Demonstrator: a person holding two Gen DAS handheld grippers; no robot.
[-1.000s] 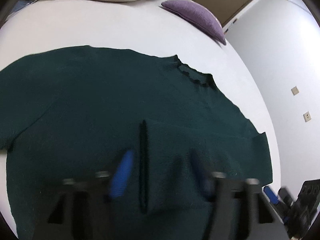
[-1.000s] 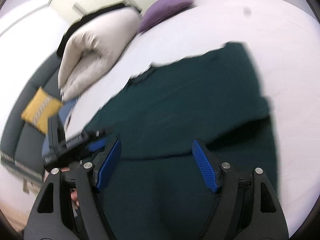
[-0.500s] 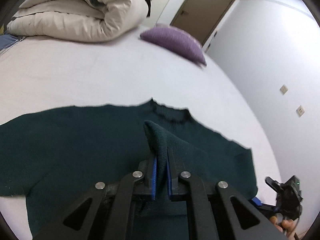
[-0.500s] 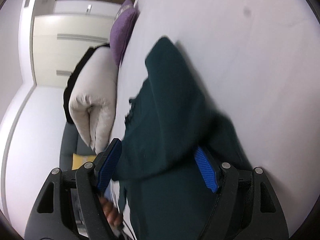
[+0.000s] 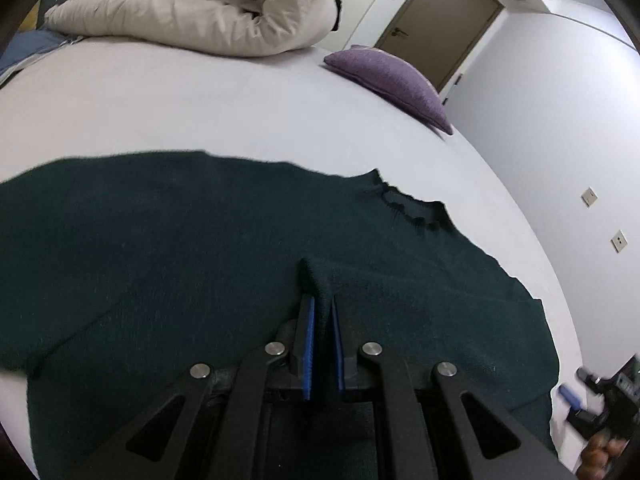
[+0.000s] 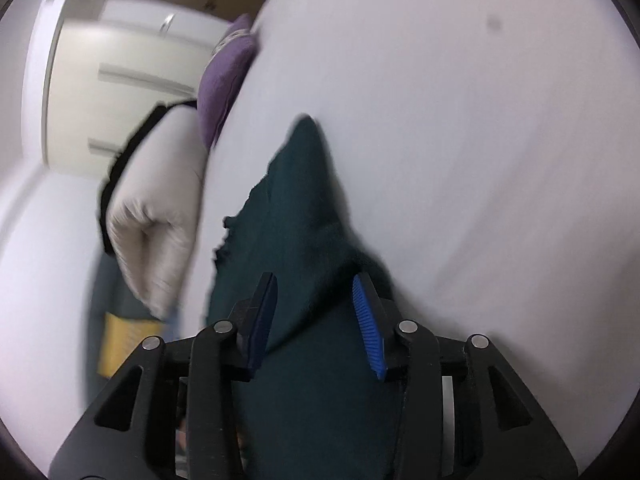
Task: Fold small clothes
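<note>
Right tool narrowed around one sweater, left tool pinching fold

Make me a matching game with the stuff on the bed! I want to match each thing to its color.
Things:
1. sweater
2. small pillow
3. rolled duvet
4. door

Colors:
A. cream
B. brown
C. dark green
D. purple

Pairs: 1-C, 2-D, 3-A, 4-B
</note>
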